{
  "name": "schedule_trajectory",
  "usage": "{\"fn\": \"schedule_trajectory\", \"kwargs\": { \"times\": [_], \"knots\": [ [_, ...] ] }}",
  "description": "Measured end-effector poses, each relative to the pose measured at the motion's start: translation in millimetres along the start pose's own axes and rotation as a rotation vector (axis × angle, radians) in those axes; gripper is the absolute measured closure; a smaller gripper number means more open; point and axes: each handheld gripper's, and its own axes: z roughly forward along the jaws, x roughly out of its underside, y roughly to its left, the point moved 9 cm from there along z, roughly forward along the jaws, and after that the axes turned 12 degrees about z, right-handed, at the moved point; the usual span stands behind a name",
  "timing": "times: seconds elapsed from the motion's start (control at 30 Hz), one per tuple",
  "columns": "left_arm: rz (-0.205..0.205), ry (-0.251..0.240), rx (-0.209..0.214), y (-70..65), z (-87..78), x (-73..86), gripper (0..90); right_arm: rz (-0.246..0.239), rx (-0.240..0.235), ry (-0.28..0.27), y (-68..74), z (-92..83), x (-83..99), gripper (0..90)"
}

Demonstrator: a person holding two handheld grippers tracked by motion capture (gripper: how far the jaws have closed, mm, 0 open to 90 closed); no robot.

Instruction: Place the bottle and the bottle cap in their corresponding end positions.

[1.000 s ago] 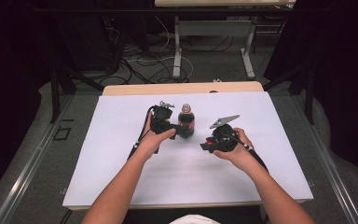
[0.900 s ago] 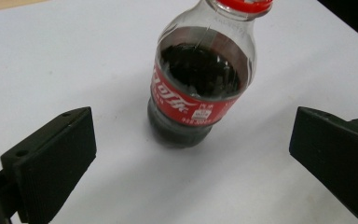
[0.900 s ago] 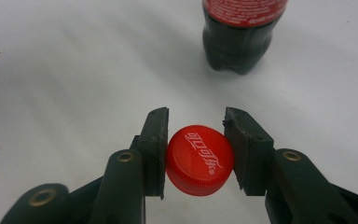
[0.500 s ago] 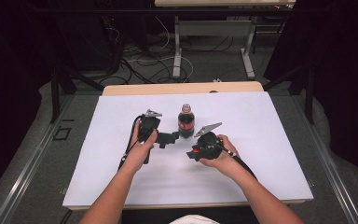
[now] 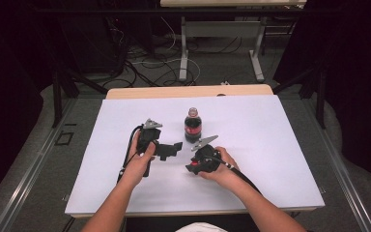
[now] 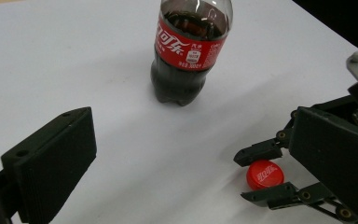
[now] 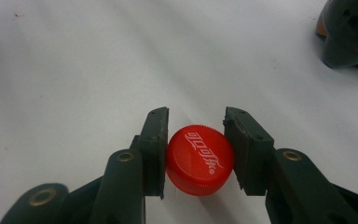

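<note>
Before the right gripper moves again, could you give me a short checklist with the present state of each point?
1. Red cap sits between the pads of the right gripper, clamped: ok.
2. Cap against the white table cover or just above it: cannot tell.
3. Cola bottle stands upright, apart from both grippers: ok.
4. Bottle mouth uncapped: ok in the high view, though small there.
5. Left gripper open, holding nothing: ok.
6. Cables clear of the bottle: ok.

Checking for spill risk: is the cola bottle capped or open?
Open. The bottle stands upright without its red cap, which the right gripper holds.
</note>
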Motion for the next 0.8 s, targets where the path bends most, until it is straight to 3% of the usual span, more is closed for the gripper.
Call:
{"fn": "schedule_trajectory", "kwargs": {
  "times": [0.1, 0.27, 0.33, 0.5, 0.8],
  "knots": [
    [0.012, 0.006, 0.000, 0.9, -1.4, 2.3, 0.7, -0.017, -0.002, 0.027, -0.1, 2.4, 3.4, 60.5],
    [-0.011, 0.005, -0.002, 3.2, -3.2, 4.4, 0.7, -0.012, 0.002, 0.024, -0.6, 4.1, 4.7, 60.2],
    [-0.003, 0.003, -0.004, 4.7, -4.0, 4.4, 0.7, -0.002, 0.009, 0.027, -0.8, 4.9, 5.1, 60.0],
    [-0.010, -0.003, -0.004, 5.4, -3.7, 4.4, 0.7, -0.025, 0.004, 0.031, -0.2, 7.5, 6.5, 59.5],
    [-0.017, 0.001, -0.004, 5.6, -4.4, 5.2, 0.8, -0.014, 0.010, 0.024, 0.7, 7.3, 5.9, 52.0]
  ]
}}
